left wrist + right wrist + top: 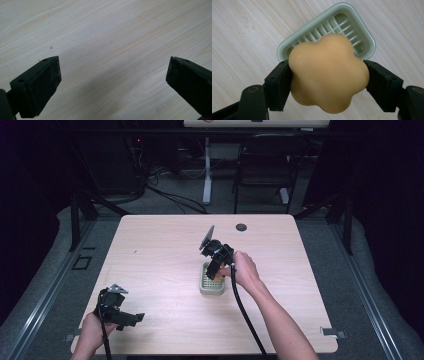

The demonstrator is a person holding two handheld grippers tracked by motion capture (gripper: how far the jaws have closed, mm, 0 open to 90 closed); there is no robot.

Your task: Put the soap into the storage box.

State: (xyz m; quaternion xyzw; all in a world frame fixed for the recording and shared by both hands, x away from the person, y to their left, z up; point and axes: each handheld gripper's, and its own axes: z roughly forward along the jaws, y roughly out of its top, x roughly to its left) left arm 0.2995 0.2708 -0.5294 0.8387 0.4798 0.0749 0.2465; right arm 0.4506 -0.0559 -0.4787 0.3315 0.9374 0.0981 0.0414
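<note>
- Right tool [328, 77] is clamped on a peach-coloured, flower-shaped soap [328, 75], one black jaw pressed against each side of it; the soap is lobed and roughly round, so no long axis can be made out.
- In the right gripper view the soap hangs above a pale green soap dish [364, 32] with a slatted floor; whether it touches the dish cannot be told, and it covers most of the dish's near half.
- From the high view the dish [212, 289] sits near the middle of the counter [160, 250], slightly toward the right edge, its long axis running from the near edge toward the far edge; the right tool [216, 268] points down into it, and the soap there is too small and too covered to make out.
- Left tool [113, 80] has its jaws wide apart, holding nothing, over bare wood grain.
- That left tool [131, 318] hovers at the counter's near left corner, well apart from the dish, held in the person's left hand [92, 330].
</note>
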